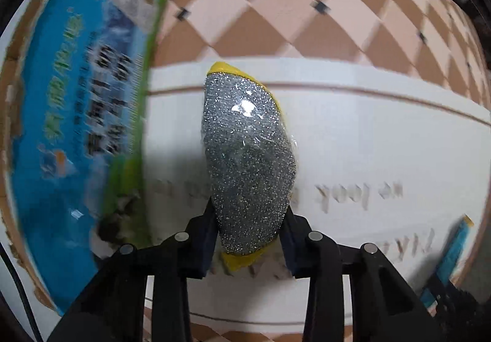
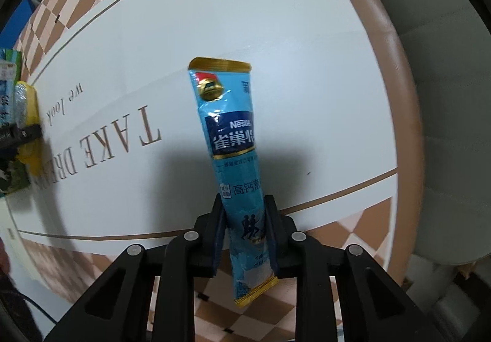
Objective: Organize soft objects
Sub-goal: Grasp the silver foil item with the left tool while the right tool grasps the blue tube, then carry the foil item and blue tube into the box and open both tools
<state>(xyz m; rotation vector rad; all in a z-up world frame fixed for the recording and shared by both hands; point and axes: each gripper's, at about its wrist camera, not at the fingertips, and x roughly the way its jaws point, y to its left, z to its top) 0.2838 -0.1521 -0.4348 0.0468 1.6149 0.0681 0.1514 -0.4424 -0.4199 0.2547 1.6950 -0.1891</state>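
My left gripper (image 1: 249, 230) is shut on a wrapped scouring sponge (image 1: 248, 158), silver-glitter face up with a yellow underside, held above the white mat (image 1: 368, 139). My right gripper (image 2: 245, 219) is shut on a long blue Nestle powder sachet (image 2: 233, 139) with gold ends, held upright above the same mat (image 2: 307, 66). In the right wrist view the sponge (image 2: 26, 102) and the left gripper's fingers (image 2: 18, 133) show at the far left edge. In the left wrist view the sachet (image 1: 454, 250) shows at the lower right.
A blue and green printed carton (image 1: 70, 127) stands at the left of the mat, close beside the sponge. The mat has a brown and pink checkered border (image 1: 276, 4) and brown lettering (image 2: 122, 139). A grey cushioned seat (image 2: 445, 96) lies beyond the table's brown edge.
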